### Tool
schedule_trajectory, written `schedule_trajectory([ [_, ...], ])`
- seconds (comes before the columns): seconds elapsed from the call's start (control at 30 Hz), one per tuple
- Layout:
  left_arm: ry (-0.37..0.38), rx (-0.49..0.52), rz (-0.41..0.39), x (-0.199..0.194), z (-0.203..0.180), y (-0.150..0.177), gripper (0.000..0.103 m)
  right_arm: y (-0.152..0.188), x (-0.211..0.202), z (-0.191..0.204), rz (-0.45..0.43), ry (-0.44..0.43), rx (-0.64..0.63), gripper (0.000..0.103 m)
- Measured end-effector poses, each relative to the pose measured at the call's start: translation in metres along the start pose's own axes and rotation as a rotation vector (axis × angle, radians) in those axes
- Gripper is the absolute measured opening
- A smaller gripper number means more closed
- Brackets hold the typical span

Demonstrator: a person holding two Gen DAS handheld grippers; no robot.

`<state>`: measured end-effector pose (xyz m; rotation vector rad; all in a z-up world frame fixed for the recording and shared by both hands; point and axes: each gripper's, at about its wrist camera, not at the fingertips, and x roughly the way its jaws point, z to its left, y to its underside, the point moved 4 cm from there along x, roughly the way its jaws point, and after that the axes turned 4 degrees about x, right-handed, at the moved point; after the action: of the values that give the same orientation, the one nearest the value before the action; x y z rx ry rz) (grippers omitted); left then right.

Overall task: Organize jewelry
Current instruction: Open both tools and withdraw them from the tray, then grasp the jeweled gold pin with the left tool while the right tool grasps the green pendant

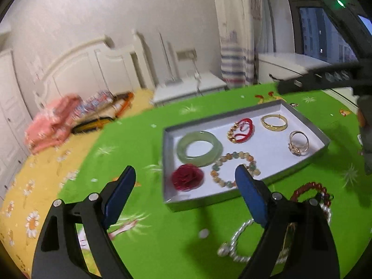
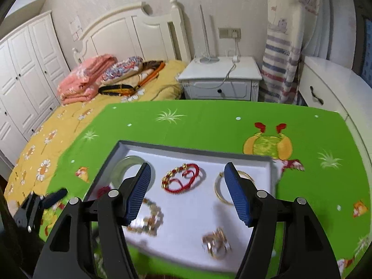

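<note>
A shallow grey tray [image 1: 246, 109] with a white floor lies on the green tablecloth. In it are a jade bangle [image 1: 198, 148], a red flower piece [image 1: 187, 177], a pastel bead bracelet [image 1: 234, 168], a red cord bracelet [image 1: 240, 130], a gold bangle [image 1: 274, 122] and joined rings [image 1: 298, 143]. A dark red bead bracelet [image 1: 310, 191] and a pearl strand [image 1: 234, 244] lie on the cloth in front of the tray. My left gripper [image 1: 184, 176] is open and empty, near the tray's front left. My right gripper [image 2: 187, 174] is open and empty above the tray [image 2: 193, 147], over the red cord bracelet [image 2: 183, 178].
The table with the green cloth [image 2: 209, 121] stands against a bed [image 2: 58, 125] with folded bedding [image 2: 86, 79]. A white nightstand [image 2: 220, 79] and a striped curtain [image 2: 281, 65] are behind. The right gripper's body [image 1: 325, 79] reaches in at the upper right of the left wrist view.
</note>
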<state>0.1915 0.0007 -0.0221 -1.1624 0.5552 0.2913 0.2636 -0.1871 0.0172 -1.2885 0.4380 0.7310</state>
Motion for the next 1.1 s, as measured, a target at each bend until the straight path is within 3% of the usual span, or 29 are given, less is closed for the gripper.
schedule_trajectory([
  [0.2, 0.013, -0.02, 0.068, -0.02, -0.004, 0.033, 0.085, 0.054, -0.045, -0.017, -0.047, -0.015, 0.006, 0.064],
  [0.4, 0.087, -0.089, 0.139, -0.017, -0.009, 0.072, 0.085, 0.119, -0.061, -0.033, -0.045, -0.015, 0.031, 0.063],
  [0.5, 0.086, -0.108, 0.148, -0.015, -0.009, 0.083, 0.085, 0.141, -0.066, -0.032, -0.056, -0.017, 0.019, 0.06],
  [0.83, 0.194, -0.262, 0.201, -0.002, 0.012, 0.094, 0.085, 0.161, -0.054, -0.017, -0.018, -0.017, -0.056, 0.046],
  [1.1, 0.209, -0.255, 0.182, -0.005, 0.009, 0.093, 0.087, 0.163, -0.039, 0.001, 0.044, -0.035, -0.156, 0.031],
])
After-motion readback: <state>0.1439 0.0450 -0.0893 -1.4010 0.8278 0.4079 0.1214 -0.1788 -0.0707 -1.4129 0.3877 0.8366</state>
